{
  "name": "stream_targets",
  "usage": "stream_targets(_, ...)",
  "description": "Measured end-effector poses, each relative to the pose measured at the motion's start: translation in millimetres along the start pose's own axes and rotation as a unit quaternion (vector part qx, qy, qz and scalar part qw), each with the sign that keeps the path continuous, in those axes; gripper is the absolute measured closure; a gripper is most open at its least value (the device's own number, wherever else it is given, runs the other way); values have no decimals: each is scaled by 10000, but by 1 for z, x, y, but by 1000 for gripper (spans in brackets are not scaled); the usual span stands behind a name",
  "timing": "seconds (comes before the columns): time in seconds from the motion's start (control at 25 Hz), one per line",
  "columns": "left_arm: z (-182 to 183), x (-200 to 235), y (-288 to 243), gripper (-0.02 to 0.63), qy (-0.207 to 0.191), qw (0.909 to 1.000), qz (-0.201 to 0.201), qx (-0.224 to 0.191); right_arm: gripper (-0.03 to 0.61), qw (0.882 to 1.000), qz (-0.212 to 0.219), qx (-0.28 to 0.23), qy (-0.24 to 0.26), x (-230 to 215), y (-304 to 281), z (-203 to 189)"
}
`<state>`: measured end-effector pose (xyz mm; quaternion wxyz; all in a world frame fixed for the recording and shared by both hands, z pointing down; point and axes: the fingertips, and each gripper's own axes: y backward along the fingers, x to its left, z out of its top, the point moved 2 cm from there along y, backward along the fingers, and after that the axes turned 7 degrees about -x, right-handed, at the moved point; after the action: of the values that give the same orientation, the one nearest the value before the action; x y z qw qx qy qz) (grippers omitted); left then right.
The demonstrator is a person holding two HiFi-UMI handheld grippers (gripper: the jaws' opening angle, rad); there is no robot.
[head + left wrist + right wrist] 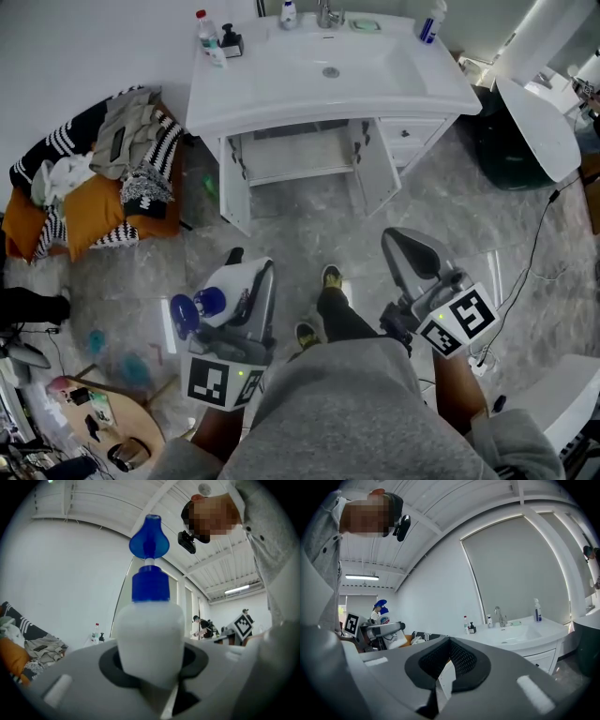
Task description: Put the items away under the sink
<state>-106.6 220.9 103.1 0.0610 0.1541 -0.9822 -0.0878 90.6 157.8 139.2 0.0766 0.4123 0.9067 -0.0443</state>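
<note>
The left gripper (pixel 251 262) is gripping a white bottle (pixel 149 639) between its 2 jaws, which are standing partly apart around the bottle's body; the bottle's blue cap (pixel 150 585) is rising above the pads; the right gripper (pixel 449 644) is holding nothing, its 2 jaws meeting at the tips; ahead of both grippers, well apart from them, the sink cabinet (pixel 380 178) is standing with its 2 doors swung open; the person's shoe (pixel 331 277) is showing between the grippers.
</note>
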Motion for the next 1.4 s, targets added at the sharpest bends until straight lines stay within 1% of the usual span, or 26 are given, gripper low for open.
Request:
stream_targets(0.4, -11, 12, -80, 440, -11, 10000, -8, 37, 580, 9999, 65, 51, -97, -70, -52, 10)
stream_targets(0.72, -18, 28, -119, 442, -31, 9998, 184, 104, 580, 9997, 251, 49, -65, -106, -85, 21)
stream_targets(1.04, -24, 39, -151, 443, 3, 9995, 257, 165, 580, 9987, 488, 120, 59, -124, -112, 23)
stream_targets(1.4, -29, 36, -170, 445, 13, 9995, 249, 177, 580, 9966, 799, 185, -31, -130, -125, 21)
